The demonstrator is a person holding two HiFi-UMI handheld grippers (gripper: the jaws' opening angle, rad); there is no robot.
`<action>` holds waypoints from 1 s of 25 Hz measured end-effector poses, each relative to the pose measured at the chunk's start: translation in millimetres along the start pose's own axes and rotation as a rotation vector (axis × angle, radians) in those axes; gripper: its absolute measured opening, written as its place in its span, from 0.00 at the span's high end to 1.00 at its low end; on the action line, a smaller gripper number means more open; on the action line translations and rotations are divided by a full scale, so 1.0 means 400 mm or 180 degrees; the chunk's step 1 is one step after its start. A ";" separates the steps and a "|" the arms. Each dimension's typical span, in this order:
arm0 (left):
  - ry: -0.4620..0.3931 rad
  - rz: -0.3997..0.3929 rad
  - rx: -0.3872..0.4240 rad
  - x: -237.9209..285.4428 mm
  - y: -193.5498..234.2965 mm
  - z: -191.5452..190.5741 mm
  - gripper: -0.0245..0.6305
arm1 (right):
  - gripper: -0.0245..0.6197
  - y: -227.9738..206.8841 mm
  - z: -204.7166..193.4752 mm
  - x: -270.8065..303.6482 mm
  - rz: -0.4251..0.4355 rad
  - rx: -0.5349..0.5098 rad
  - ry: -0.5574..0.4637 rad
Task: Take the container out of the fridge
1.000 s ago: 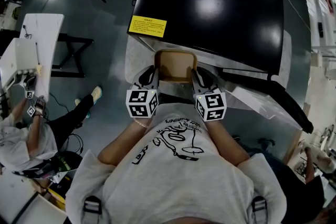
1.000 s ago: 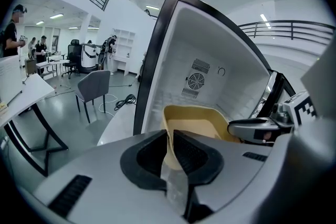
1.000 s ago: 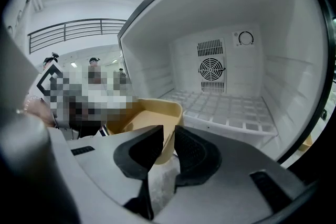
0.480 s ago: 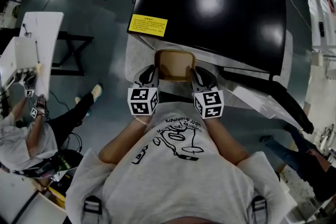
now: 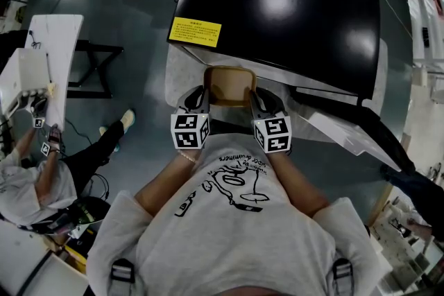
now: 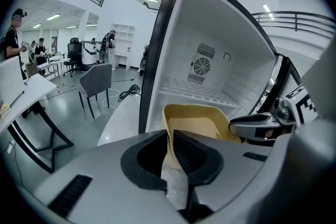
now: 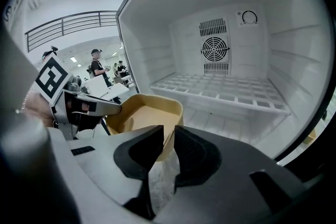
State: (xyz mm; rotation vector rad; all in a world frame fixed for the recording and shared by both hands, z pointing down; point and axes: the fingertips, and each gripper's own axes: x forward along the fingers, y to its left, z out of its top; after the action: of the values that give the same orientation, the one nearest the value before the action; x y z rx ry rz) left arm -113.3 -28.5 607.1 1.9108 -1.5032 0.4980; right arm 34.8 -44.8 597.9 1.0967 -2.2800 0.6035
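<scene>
Because the container [image 5: 229,85] is a broad, open tan tub with thin walls, I have it pinched from both sides rather than by one edge. The left tongs [image 6: 169,136] are closed on its left wall and the right tongs [image 7: 168,136] on its right wall. In each gripper view the wall sits sandwiched between the ribbed pads. Two opposed grips keep it level, so it shouldn't tip or twist the way a one-sided hold would let it.

From the head view, the tub hangs between the two marker cubes, just in front of the black fridge [image 5: 277,3] and close to my chest. Its far end is near the lower front edge of the fridge. I judge it out of the cavity, or very nearly so. The white interior behind it looks bare, with only the wire shelf [image 7: 226,89] across the back.

The door [image 5: 361,132] stands swung wide to my right, which leaves the opening unobstructed for both arms. A pale bench [image 5: 175,80] shows beside and under the fridge. That seems the likely place to set the tub down, though I can't tell how much free room it offers in front.

Both tongs angle downward, keeping the pads low on the walls.
</scene>
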 end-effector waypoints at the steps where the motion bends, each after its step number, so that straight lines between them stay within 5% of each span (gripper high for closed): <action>1: 0.0012 0.0003 0.0001 0.003 0.001 -0.004 0.89 | 0.84 -0.001 -0.004 0.003 0.0001 0.0000 0.0011; 25: 0.0300 0.0075 0.0100 0.066 0.034 -0.111 0.89 | 0.84 -0.001 -0.114 0.070 0.0012 -0.0041 0.0308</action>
State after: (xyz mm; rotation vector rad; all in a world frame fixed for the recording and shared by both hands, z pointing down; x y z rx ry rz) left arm -114.8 -18.7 659.5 1.8689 -1.4666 0.6169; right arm 32.5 -33.7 650.1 1.0347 -2.2005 0.6287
